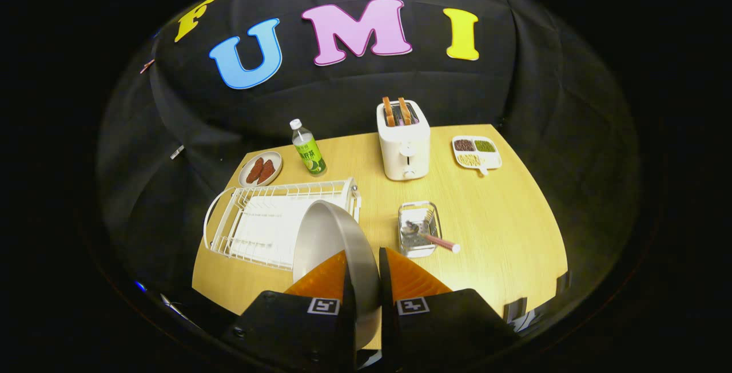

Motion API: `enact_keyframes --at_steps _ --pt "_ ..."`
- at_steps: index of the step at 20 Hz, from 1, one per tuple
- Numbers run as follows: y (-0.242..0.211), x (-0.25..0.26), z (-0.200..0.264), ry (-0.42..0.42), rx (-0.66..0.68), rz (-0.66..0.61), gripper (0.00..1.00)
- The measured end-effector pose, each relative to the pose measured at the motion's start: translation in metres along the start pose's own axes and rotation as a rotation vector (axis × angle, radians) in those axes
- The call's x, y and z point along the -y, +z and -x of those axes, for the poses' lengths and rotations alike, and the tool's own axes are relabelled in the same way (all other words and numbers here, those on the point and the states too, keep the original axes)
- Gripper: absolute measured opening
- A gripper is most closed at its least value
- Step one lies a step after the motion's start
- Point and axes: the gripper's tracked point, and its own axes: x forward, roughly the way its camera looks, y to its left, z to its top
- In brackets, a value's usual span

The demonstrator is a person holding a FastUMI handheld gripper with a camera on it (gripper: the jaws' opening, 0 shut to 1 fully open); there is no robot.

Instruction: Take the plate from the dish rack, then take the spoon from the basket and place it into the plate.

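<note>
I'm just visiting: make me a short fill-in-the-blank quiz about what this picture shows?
1. The gripper is shut on the metal ____.
2. The spoon lies in the small ____ ahead of the fingers.
3. Two slices of bread stick out of the white ____.
4. The dish rack stands beside the green ____.

Missing words: plate; basket; toaster; bottle.

The plate [334, 241], a round dish of dull grey metal, stands on edge and slightly tilted in the lower middle of the frame, its rim pinched between the two orange fingers [326, 278] of the claw [361, 281], lifted in front of the near right corner of the dish rack [269, 213]. The dish rack is a white wire frame with a white drip tray, lying on the table [503, 218] in the centre left of the frame. Right of centre sits the basket [419, 229], small and clear-walled, with the spoon [437, 240] lying slanted in it, its pink handle sticking out over the right rim.
</note>
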Motion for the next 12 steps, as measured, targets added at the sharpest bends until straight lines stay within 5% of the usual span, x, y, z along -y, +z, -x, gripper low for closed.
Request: enact_keyframes --at_steps 7,12 --pt "-0.108 0.019 0.017 0.094 -0.179 -0.23 0.21" --pt "-0.133 0.048 -0.022 0.055 -0.192 -0.316 0.21"
